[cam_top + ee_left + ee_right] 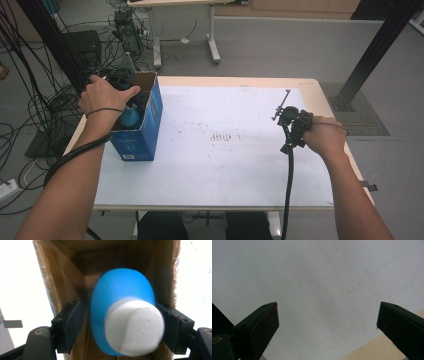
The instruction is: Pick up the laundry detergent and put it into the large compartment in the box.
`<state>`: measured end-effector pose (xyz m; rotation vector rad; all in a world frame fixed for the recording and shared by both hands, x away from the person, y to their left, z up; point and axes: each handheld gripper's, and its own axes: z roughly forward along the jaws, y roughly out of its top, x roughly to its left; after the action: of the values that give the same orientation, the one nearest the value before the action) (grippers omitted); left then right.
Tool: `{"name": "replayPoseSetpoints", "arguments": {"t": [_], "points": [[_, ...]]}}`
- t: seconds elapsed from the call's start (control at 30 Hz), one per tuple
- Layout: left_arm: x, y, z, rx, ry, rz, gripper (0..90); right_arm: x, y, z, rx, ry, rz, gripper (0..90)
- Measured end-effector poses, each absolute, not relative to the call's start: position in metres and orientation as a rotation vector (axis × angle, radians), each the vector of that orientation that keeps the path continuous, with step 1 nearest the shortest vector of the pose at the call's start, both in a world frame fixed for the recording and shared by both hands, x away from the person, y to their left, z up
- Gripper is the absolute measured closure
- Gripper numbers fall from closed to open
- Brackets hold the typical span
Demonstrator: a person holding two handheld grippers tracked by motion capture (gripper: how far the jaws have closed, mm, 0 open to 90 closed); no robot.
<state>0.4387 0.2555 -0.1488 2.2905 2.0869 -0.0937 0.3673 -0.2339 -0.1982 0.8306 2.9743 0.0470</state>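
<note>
Inside the cardboard box (pixel 62 277) my left tool (pixel 120 322) stands with its jaws apart, one on each side of the blue bottle (pixel 120 292) with the white cap (pixel 133 327). On the left side I see a dark gap between the pad and the bottle. On the right side the pad is very near to the blue body, and I cannot tell if it touches. So I judge that the tool no longer grips the bottle. The bottle is upright in the box, with its cap towards my camera, and I think the narrow walls help to keep it standing.

From the high view, my left hand (pixel 102 95) is over the open top of the box (pixel 145 125), which stands at the left edge of the bench (pixel 230 170). The blue bottle (pixel 131 117) looks out a little under my hand.

My right tool (pixel 327 315) waits with its jaws wide apart and nothing between them, above the white sheet of the bench (pixel 317 277). My right hand (pixel 325 137) holds it at the right side, well apart from the box, probably so that it does not disturb the left hand.
</note>
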Motion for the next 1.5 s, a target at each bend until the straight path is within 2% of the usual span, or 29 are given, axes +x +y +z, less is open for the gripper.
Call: {"name": "replayPoseSetpoints", "arguments": {"t": [0.5, 0.73, 1.13, 1.5], "points": [[0.431, 0.249, -0.108, 2.302, 2.038, -0.042, 25.3, 0.367, -0.233, -0.196, 0.823, 2.971, 0.049, 4.0], [0.433, 0.238, -0.101, 2.345, 2.0, -0.087, 19.3, 0.368, -0.23, -0.198, 0.819, 2.975, 0.047, 3.9], [0.428, 0.192, -0.089, 2.482, 1.823, -0.128, 9.8, 0.369, -0.228, -0.199, 0.821, 2.979, 0.042, 3.9], [0.404, 0.133, -0.084, 2.591, 1.586, -0.135, 6.4, 0.37, -0.225, -0.198, 0.811, 2.978, 0.042, 3.9]]}}
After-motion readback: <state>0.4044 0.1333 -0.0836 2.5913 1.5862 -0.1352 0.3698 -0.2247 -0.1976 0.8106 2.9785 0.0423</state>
